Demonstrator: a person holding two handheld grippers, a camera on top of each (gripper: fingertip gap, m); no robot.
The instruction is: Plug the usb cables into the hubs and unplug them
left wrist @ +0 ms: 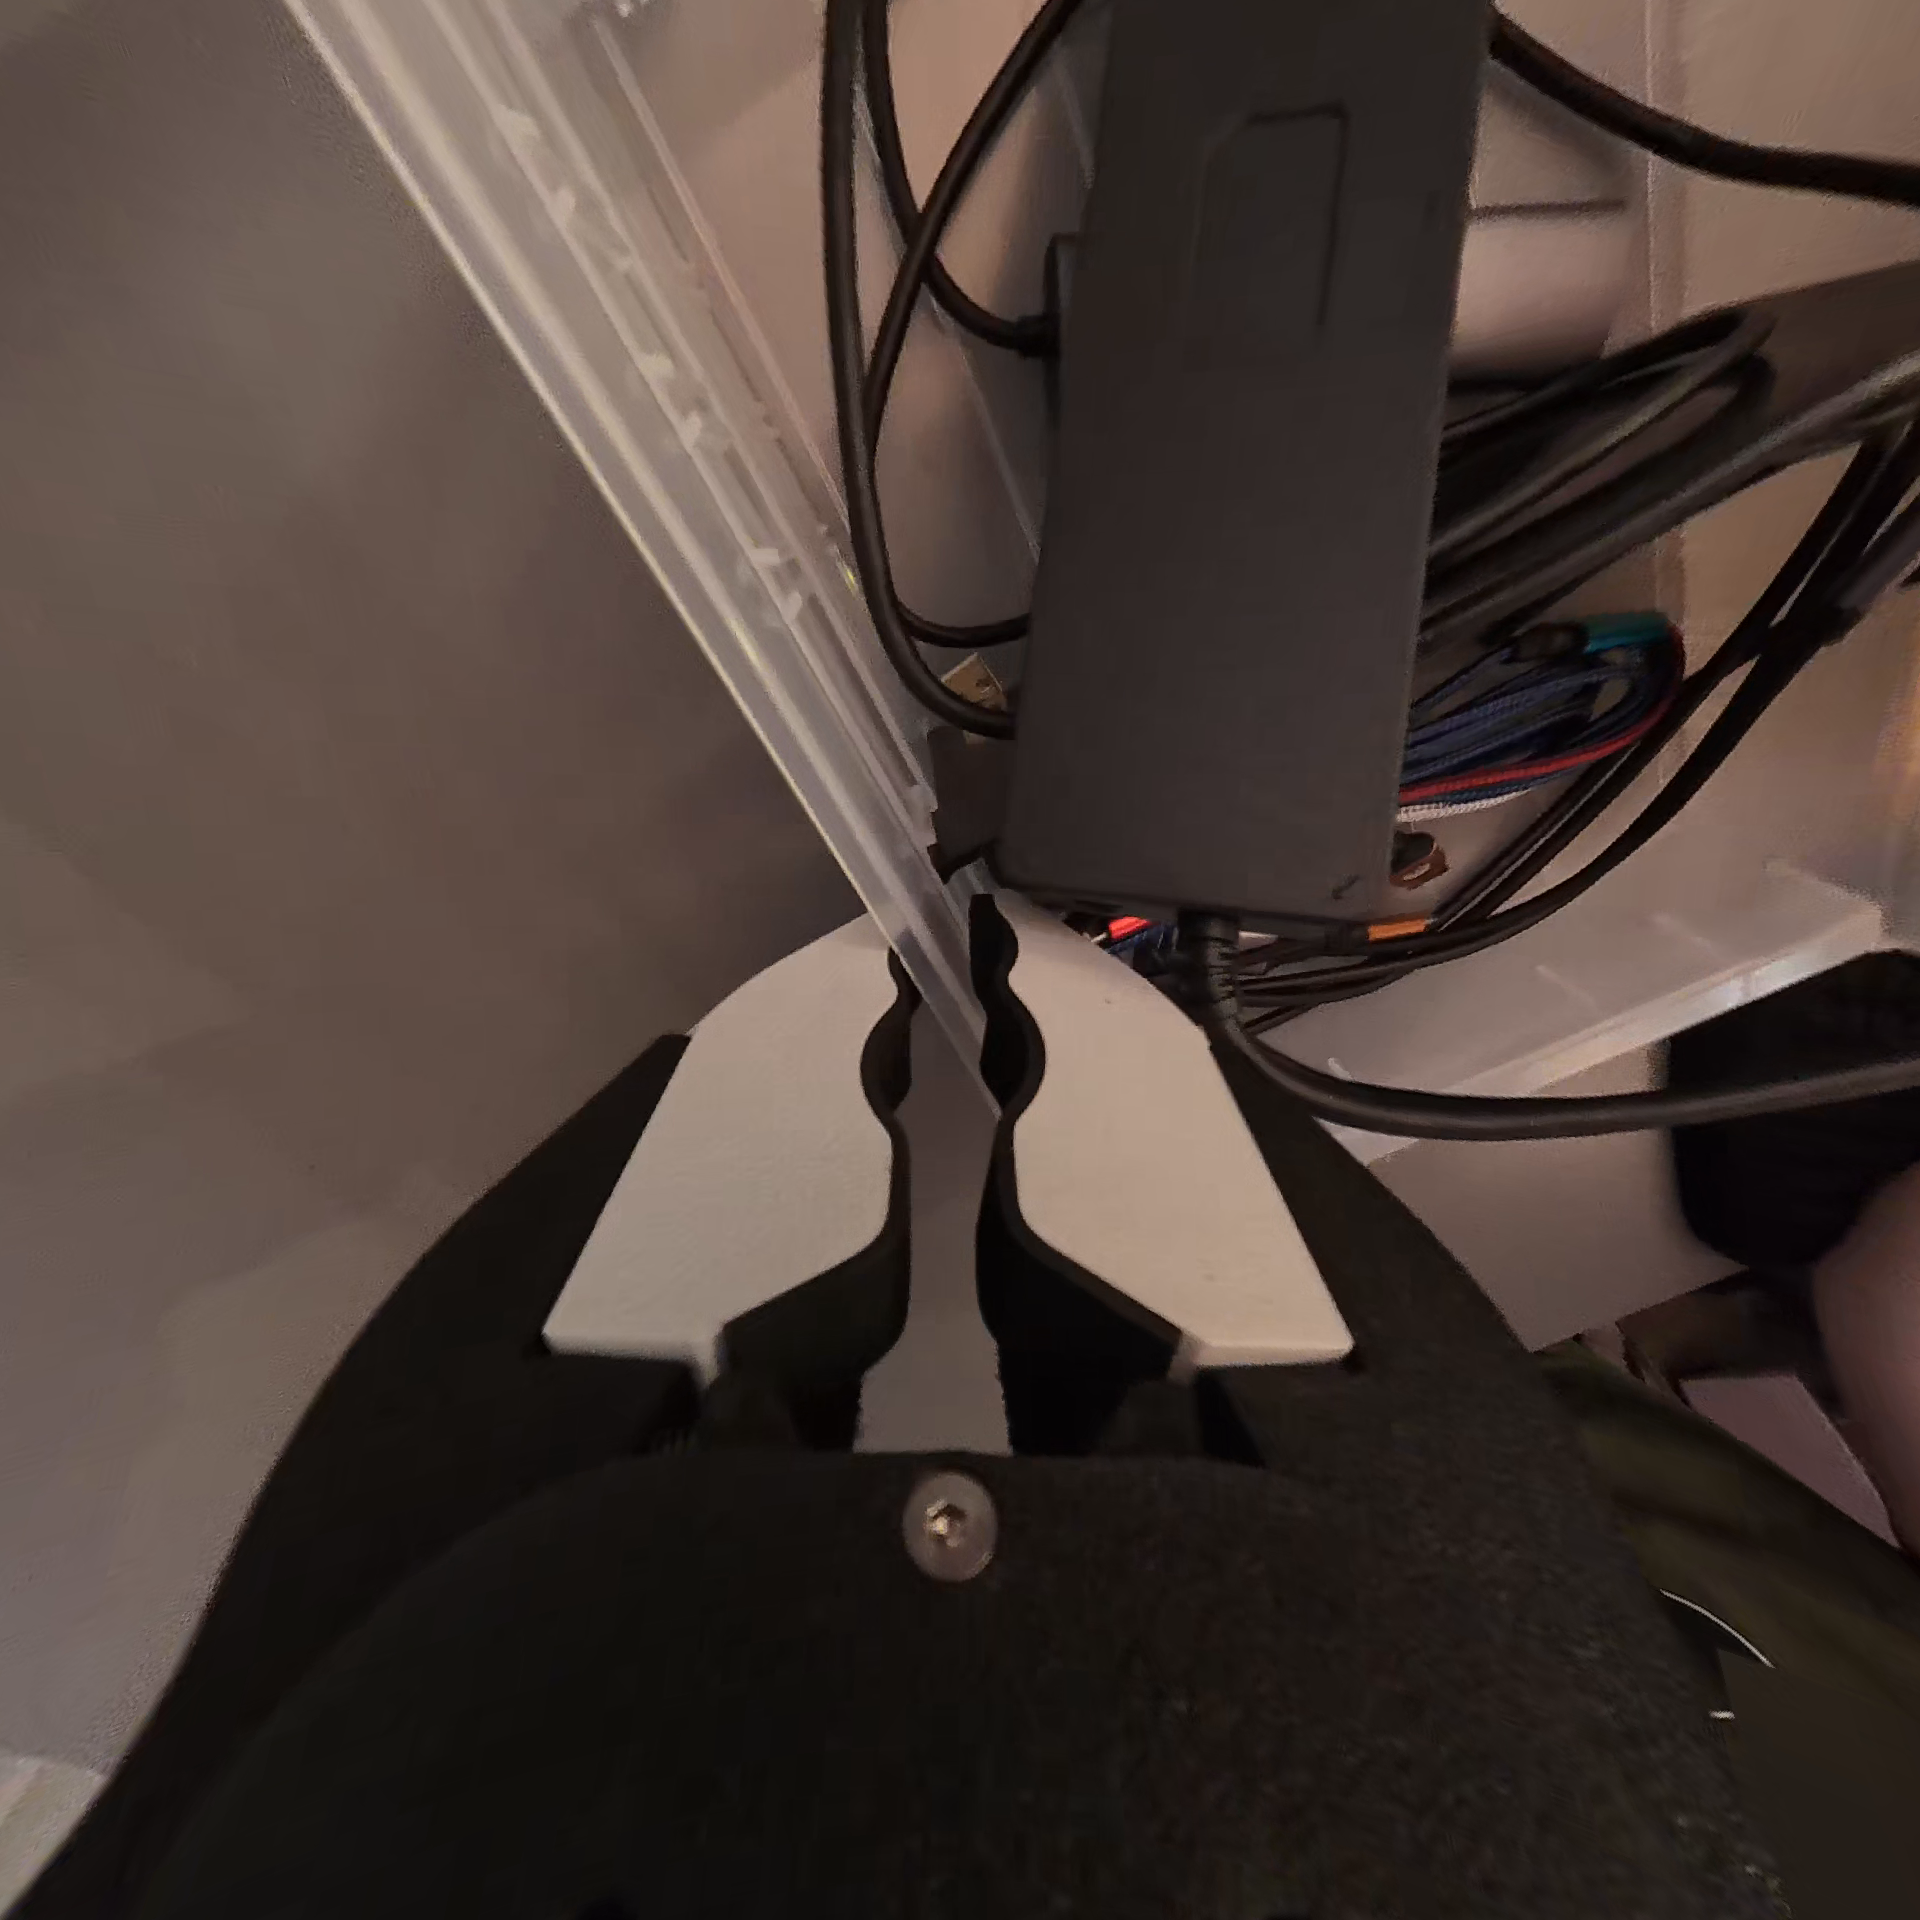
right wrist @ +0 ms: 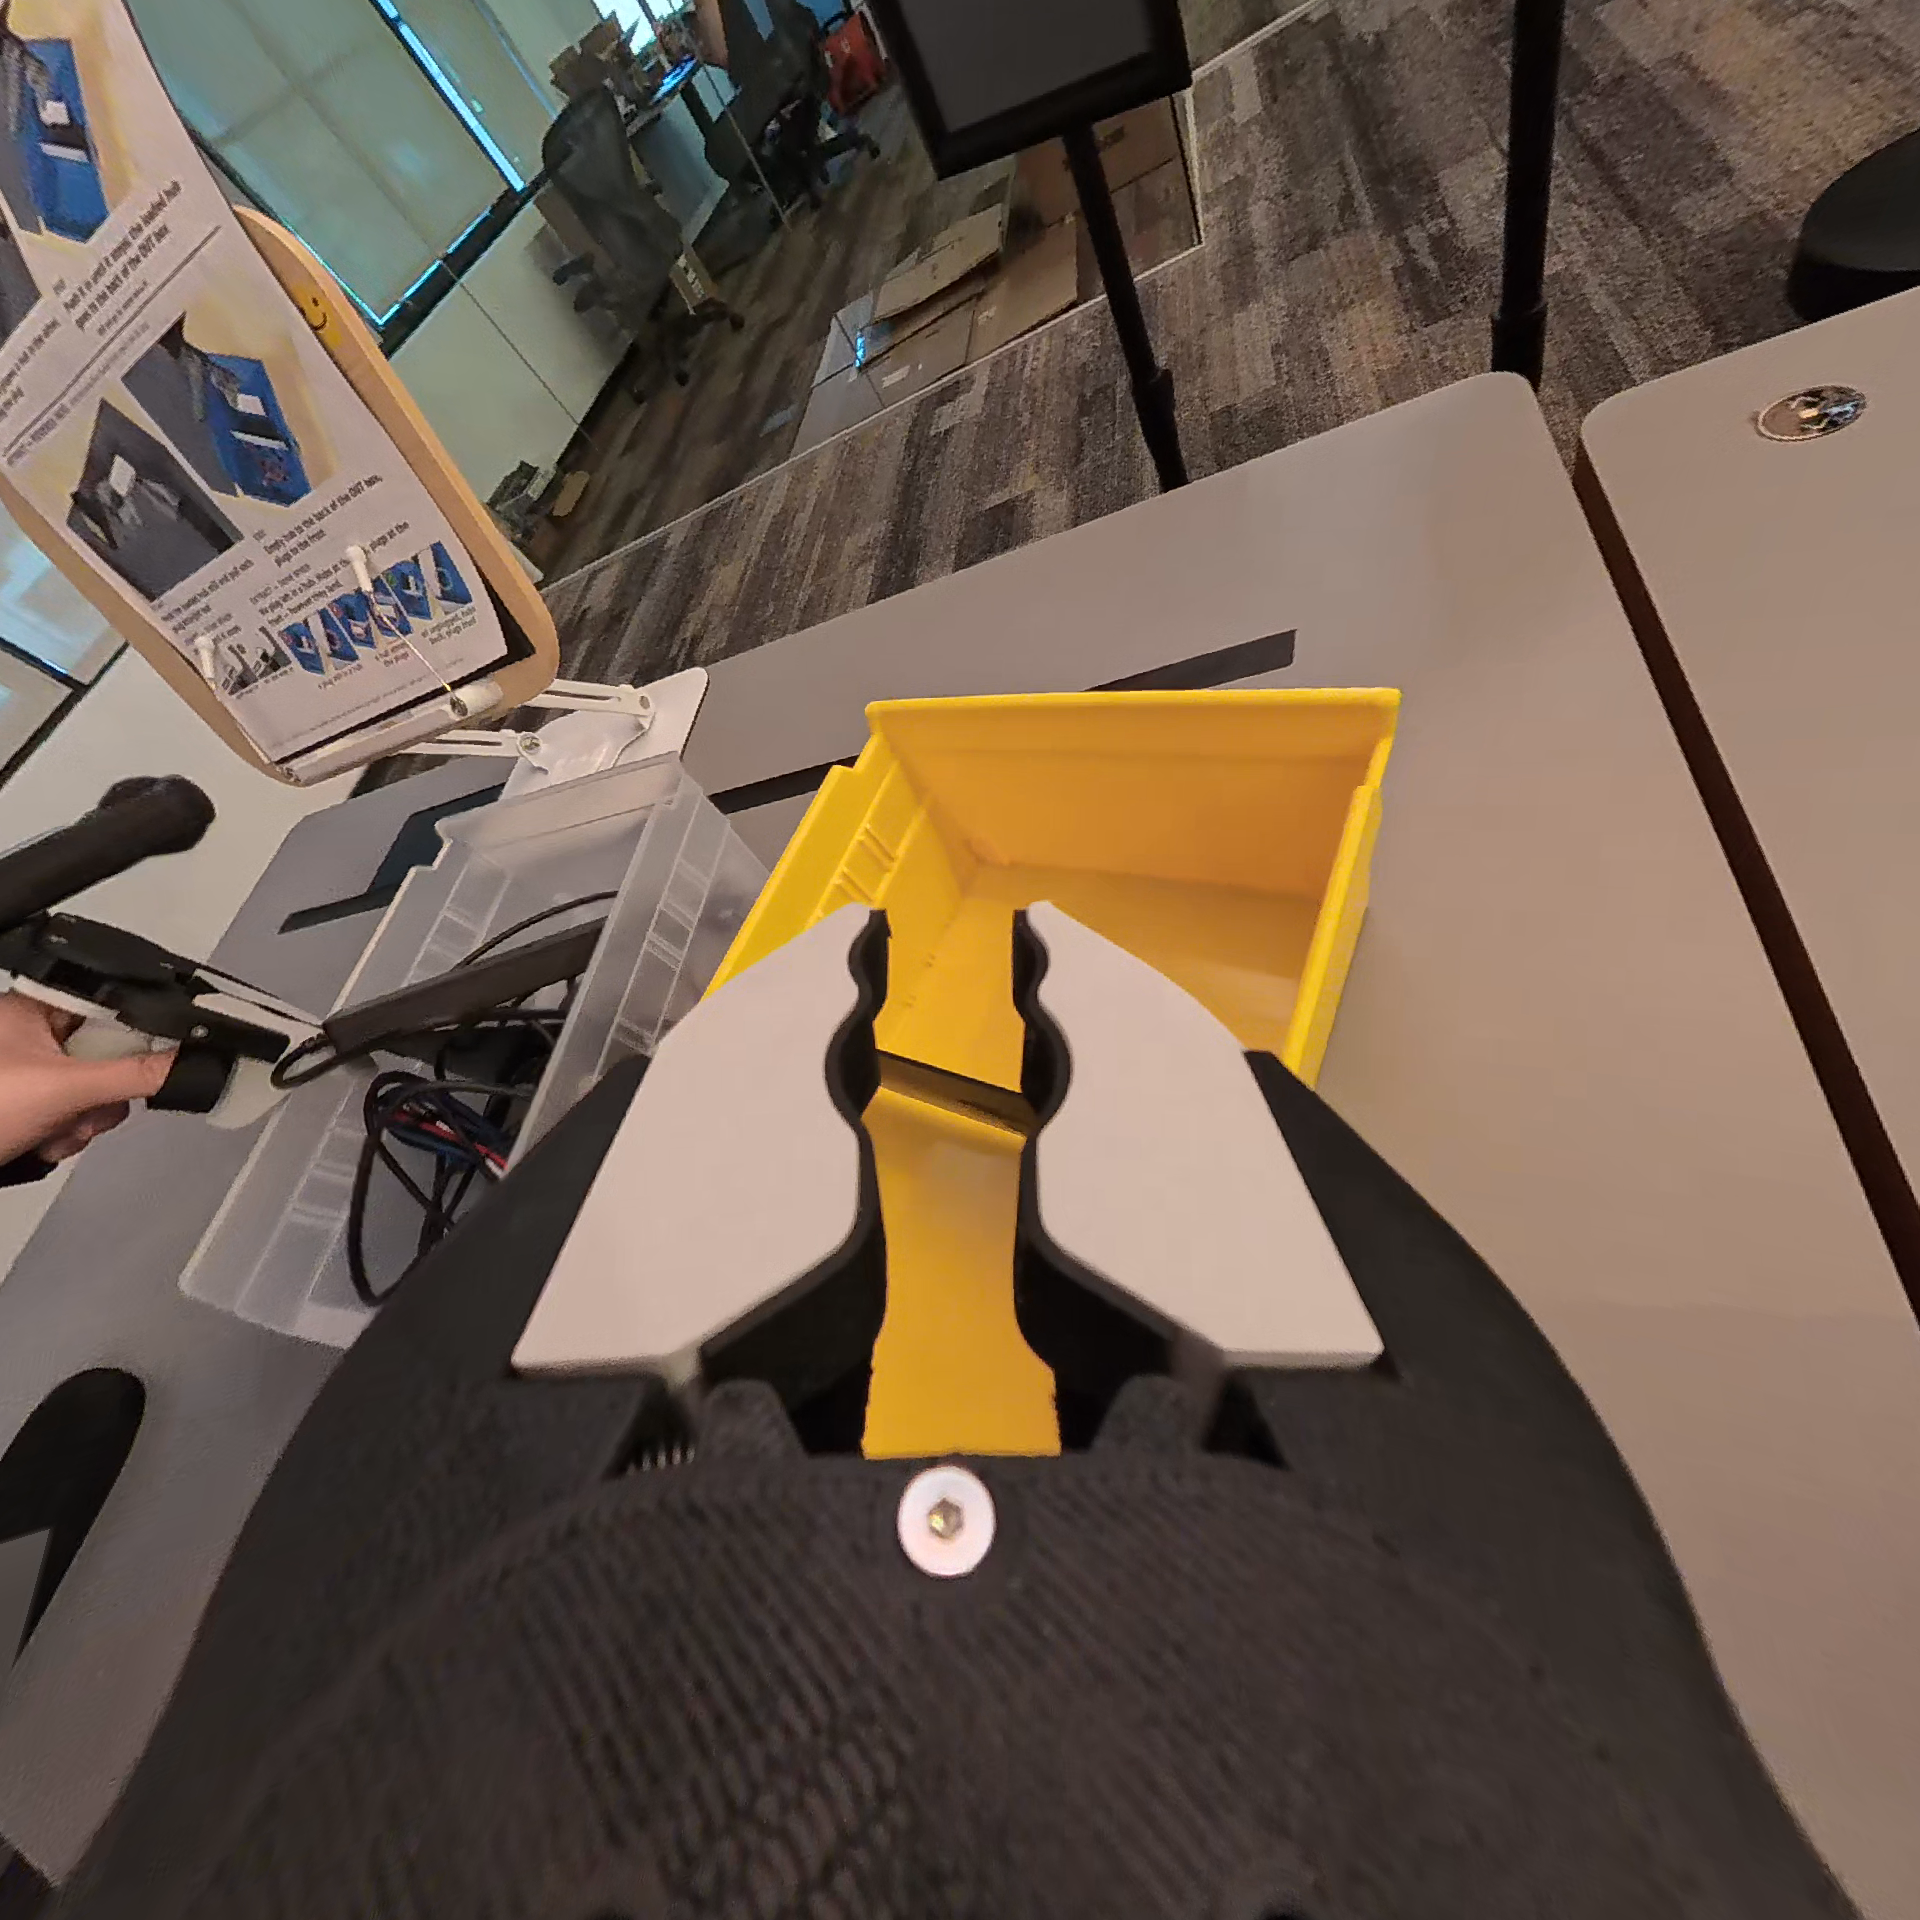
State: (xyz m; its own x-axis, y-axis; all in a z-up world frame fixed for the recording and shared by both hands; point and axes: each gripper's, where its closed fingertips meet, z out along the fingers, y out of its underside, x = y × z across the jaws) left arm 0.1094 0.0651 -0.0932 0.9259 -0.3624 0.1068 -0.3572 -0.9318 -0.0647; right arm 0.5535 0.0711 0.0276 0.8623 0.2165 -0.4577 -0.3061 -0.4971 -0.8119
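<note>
- Closest, the right tool (right wrist: 951,925) hovers over the near end of a yellow bin (right wrist: 1143,758), its jaws partly apart and holding nothing.
- Likewise near, the left tool (left wrist: 940,940) has its jaws drawn to a narrow gap. The rim of a clear bin (left wrist: 644,395) runs down into that gap; whether the tips actually pinch it I cannot tell.
- Just beyond the left tool's tips is the dark grey hub (left wrist: 1226,520), inside the clear bin. Its long axis runs away from the tool, and its near end, where a black cable (left wrist: 1455,1107) leaves it, points back toward the tool.
- From the right wrist view, the hub sits tilted, its far end raised above the tangle in the bin.
- Beside and beneath the hub lie more black leads and a bundle of blue and red braided cables (left wrist: 1507,717).
- Both bins stand side by side on the grey counter (right wrist: 1455,1039), the clear one to the left.
- Farther back, a wooden board with a printed sheet (right wrist: 260,416) leans over the counter.
</note>
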